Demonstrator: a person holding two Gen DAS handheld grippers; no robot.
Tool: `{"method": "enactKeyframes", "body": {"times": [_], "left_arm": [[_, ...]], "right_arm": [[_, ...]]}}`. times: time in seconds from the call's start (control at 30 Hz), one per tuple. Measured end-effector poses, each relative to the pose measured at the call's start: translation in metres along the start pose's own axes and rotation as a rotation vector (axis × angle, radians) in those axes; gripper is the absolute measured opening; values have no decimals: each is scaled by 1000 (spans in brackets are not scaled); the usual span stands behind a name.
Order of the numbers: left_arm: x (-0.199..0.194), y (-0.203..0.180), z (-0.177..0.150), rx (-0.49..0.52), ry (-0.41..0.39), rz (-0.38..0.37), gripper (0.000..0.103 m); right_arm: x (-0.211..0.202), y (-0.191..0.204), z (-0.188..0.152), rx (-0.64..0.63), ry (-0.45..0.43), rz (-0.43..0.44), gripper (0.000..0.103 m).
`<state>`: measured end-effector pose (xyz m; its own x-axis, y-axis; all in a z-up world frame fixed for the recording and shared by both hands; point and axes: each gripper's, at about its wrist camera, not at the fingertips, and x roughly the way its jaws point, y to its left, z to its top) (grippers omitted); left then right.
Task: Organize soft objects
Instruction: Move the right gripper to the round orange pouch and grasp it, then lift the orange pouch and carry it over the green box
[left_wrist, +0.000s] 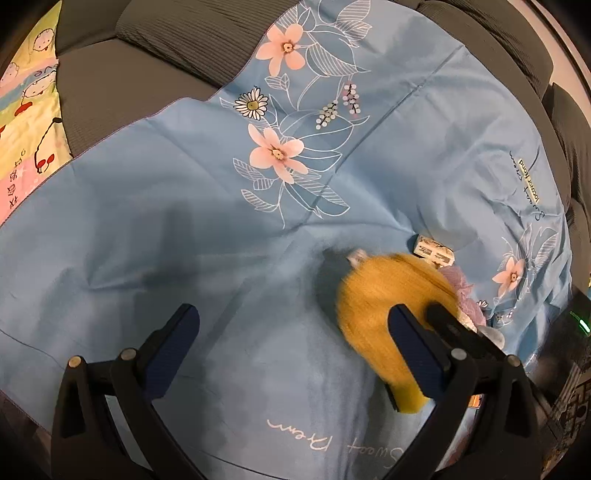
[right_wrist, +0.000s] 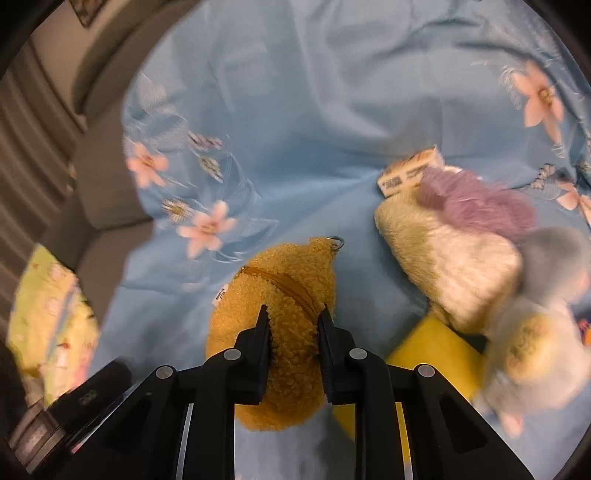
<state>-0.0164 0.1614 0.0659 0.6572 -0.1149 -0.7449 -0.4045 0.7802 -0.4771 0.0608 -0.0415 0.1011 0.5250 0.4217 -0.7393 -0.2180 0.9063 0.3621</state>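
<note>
The right gripper (right_wrist: 293, 314) pinches the fuzzy yellow pouch (right_wrist: 275, 328), apparently over the blue sheet (right_wrist: 332, 92); the left gripper (left_wrist: 291, 339) gapes empty.

Right gripper (right_wrist: 293, 312) pinched nearly closed (angled downward), left gripper (left_wrist: 291, 328) spread wide.

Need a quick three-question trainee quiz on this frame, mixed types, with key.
1. True or false: the right hand-held gripper is shut on the fuzzy mustard-yellow zip pouch.
2. The left hand-held gripper is: A) shut on a cloth, B) open with nothing between its fingers, C) shut on a toy.
3. Fill in: everything lies on a light ____ sheet printed with pink flowers.

Key:
1. True: both fingers press into its pile.
2. B.
3. Blue.
</note>
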Motion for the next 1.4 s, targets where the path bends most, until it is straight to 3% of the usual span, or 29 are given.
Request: {"method": "enactKeyframes", "body": {"times": [0.2, 0.37, 0.47, 0.57, 0.7, 0.87, 1.0, 1.17, 1.23, 1.37, 1.4], "left_arm": [[4, -15, -10, 26, 32, -65, 101], [-2, -50, -31, 156, 27, -148, 101], [0, -67, -44, 224, 57, -200, 100], [10, -84, -61, 297, 116, -197, 98], [22, -98, -77, 353, 226, -230, 95], [22, -118, -99, 498, 237, -193, 94], [20, -126, -113, 569, 228, -167, 78], [32, -136, -134, 662, 275, -134, 63], [33, -138, -138, 686, 260, -120, 47], [32, -137, -136, 655, 264, -155, 40], [29, -139, -136, 654, 254, -169, 38]], "right_arm": [[-66, -18, -38, 11, -54, -2, 24], [-85, -48, -72, 22, -12, -106, 24], [-83, -75, -82, 92, 35, -145, 26], [-75, -97, -81, 158, 87, -152, 38], [-90, -115, -78, 214, 2, -212, 72], [-99, -137, -79, 298, 7, -85, 73], [-90, -139, -80, 322, 36, -48, 73], [-70, -143, -82, 366, 98, 45, 73], [-62, -143, -83, 379, 122, 74, 73], [-53, -138, -84, 368, 134, 71, 73], [-55, -136, -84, 367, 124, 83, 66]]}}
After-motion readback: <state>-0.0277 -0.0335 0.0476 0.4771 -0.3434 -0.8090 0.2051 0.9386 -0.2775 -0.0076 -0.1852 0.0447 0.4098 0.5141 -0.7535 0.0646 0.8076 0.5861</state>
